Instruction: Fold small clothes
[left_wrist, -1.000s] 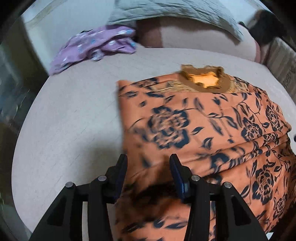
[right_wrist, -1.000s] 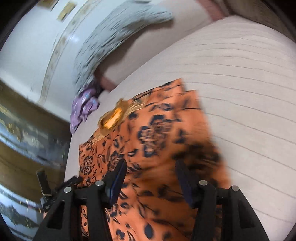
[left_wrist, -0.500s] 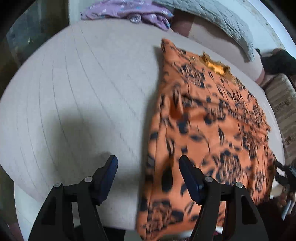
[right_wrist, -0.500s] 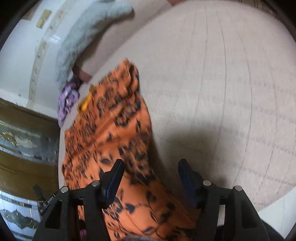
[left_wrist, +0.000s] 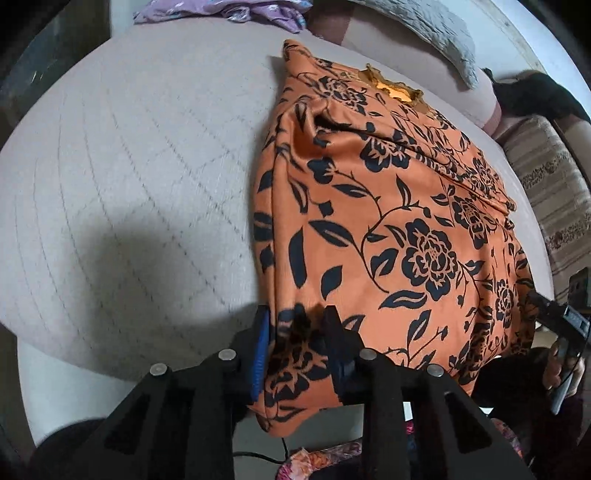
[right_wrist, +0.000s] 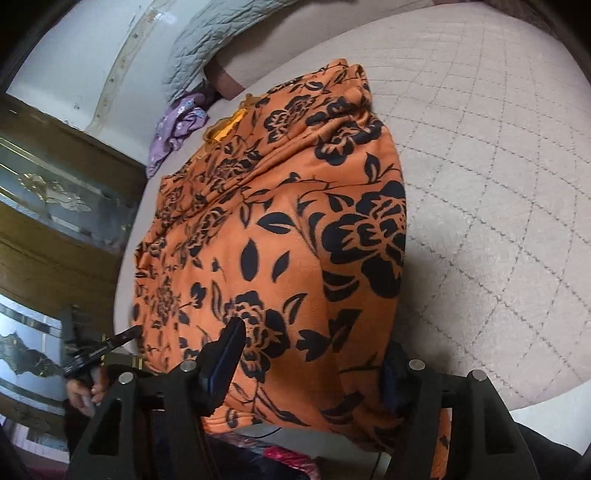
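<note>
An orange garment with black flowers (left_wrist: 388, 221) lies on the pale quilted bed (left_wrist: 129, 166), its near hem hanging over the front edge. Its neckline points to the far side. My left gripper (left_wrist: 297, 325) is shut on the garment's near left hem corner. In the right wrist view the same garment (right_wrist: 277, 240) fills the middle. My right gripper (right_wrist: 314, 354) is open, its jaws wide apart with the near right part of the hem lying between them. The left gripper also shows in the right wrist view (right_wrist: 99, 350), and the right one in the left wrist view (left_wrist: 554, 317).
A purple garment (left_wrist: 229, 11) lies crumpled at the bed's far side next to a grey quilted pillow (left_wrist: 436, 26). A striped cushion (left_wrist: 546, 192) is at the right. A wooden and glass cabinet (right_wrist: 55, 206) stands left of the bed. Colourful cloth (left_wrist: 321, 461) lies below the front edge.
Both grippers have dropped back to the bed's front edge. The left gripper has closed on the hem corner. The right gripper has moved over the hem and stays open.
</note>
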